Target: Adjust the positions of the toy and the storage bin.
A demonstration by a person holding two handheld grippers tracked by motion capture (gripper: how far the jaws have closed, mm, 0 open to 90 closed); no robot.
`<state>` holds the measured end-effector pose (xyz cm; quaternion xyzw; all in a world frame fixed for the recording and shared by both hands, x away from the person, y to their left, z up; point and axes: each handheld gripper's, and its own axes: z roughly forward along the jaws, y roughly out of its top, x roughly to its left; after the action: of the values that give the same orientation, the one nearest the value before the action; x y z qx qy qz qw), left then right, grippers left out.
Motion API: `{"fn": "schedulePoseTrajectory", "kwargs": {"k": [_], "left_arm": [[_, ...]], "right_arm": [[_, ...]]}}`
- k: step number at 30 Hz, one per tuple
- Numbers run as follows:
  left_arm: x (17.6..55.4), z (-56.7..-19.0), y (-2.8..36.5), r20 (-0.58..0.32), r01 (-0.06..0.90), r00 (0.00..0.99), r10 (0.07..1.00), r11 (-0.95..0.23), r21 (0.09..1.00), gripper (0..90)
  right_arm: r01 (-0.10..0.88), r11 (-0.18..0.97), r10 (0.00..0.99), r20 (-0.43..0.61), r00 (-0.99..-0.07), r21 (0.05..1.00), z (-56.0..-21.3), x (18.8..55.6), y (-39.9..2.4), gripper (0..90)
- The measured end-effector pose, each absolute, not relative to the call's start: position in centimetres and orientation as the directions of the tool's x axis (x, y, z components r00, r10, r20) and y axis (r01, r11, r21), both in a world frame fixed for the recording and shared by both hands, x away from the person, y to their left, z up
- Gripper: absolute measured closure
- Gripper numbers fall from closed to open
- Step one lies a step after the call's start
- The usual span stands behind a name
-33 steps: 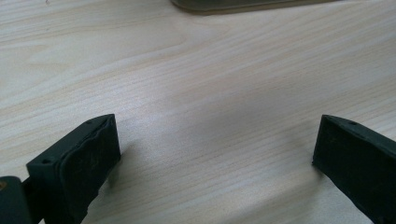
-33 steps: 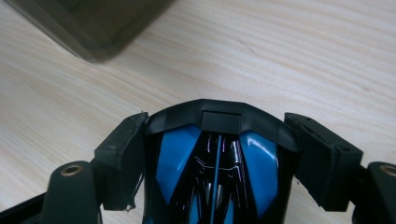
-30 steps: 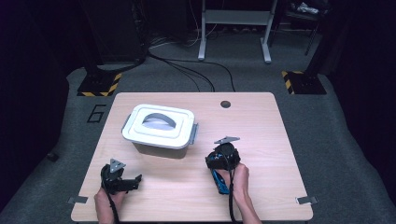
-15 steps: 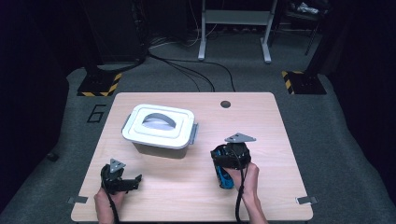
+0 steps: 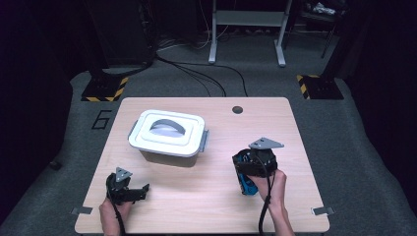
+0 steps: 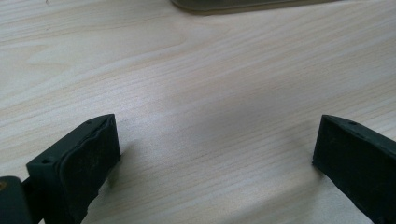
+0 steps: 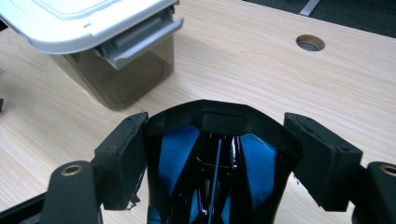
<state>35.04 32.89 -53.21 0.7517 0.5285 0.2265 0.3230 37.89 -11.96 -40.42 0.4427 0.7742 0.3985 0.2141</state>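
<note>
Between your right claw (image 7: 219,154) pads: black-and-blue object (image 7: 210,163), clamped. Beyond it, lidded box (image 7: 93,37). Your left claw (image 6: 215,154) gaped wide over bare table (image 6: 210,70).

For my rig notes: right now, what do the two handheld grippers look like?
Both are black. The left gripper and right gripper each carry a grey three-cornered plate on top and trail a black cable back along the person's bare forearm; no sleeves show. In the gripper views, each ends in two chunky matte black jaws with flat, scuffed pads, and the right gripper's arms have round brass-coloured eyelets.
</note>
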Motion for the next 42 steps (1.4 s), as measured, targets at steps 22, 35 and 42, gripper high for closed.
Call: {"fn": "schedulePoseTrajectory", "kwargs": {"k": [22,35,42], "left_arm": [[35.1,-53.3,32.9,-0.001,0.646,0.335,0.942,-0.229,0.729,0.7],[35.1,-53.3,32.9,-0.001,0.645,0.336,0.942,-0.229,0.729,0.7],[35.1,-53.3,32.9,-0.001,0.645,0.335,0.942,-0.229,0.729,0.7]], "right_arm": [[0.610,0.384,0.853,-0.013,-0.522,0.693,-40.7,37.9,-19.1,24.6],[0.700,0.439,0.839,0.020,-0.543,0.564,-44.2,39.4,-21.3,24.6],[0.713,0.503,0.824,-0.022,-0.566,0.488,-46.1,40.5,-20.1,24.4]]}}
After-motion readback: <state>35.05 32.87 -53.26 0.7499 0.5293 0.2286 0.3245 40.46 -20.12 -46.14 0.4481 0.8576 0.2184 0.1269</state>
